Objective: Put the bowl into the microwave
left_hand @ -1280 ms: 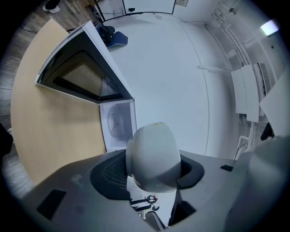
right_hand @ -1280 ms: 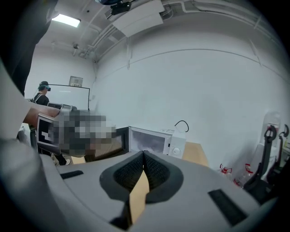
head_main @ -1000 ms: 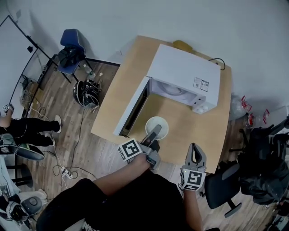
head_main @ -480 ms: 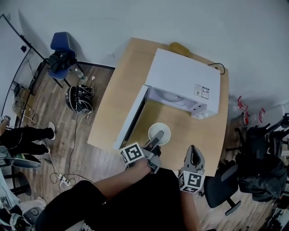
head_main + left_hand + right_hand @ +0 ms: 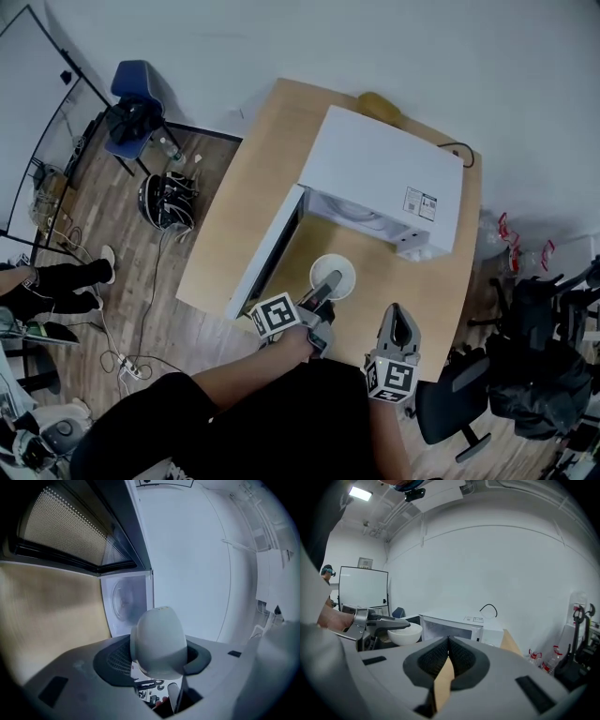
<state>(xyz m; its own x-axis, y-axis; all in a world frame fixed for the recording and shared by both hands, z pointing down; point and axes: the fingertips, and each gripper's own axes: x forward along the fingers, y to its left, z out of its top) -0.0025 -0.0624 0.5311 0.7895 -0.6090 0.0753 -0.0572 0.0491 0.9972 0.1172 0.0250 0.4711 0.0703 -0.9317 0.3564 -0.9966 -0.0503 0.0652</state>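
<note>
Bowl [image 5: 337,269]: rim gripped by left gripper [image 5: 328,280] fingers, before microwave [image 5: 384,178]; open door [image 5: 265,253] just beside. Right gripper [image 5: 399,317] fingers closed, empty.

— How many of each?
— One bowl [image 5: 336,269], one microwave [image 5: 384,178], one surface [image 5: 253,216]. Two tools: the left tool [image 5: 325,284] and the right tool [image 5: 400,317].
— And off the surface?
— One blue chair [image 5: 131,84], one whiteboard [image 5: 363,588]. Bottles [image 5: 553,660]: two, possibly more, they're too small to count.

We read no legible text. On microwave [image 5: 375,159] top, label sticker [image 5: 420,203]: print too small. On cubes of left hand-held gripper [image 5: 325,281], right hand-held gripper [image 5: 401,317]: square markers, no letters.
</note>
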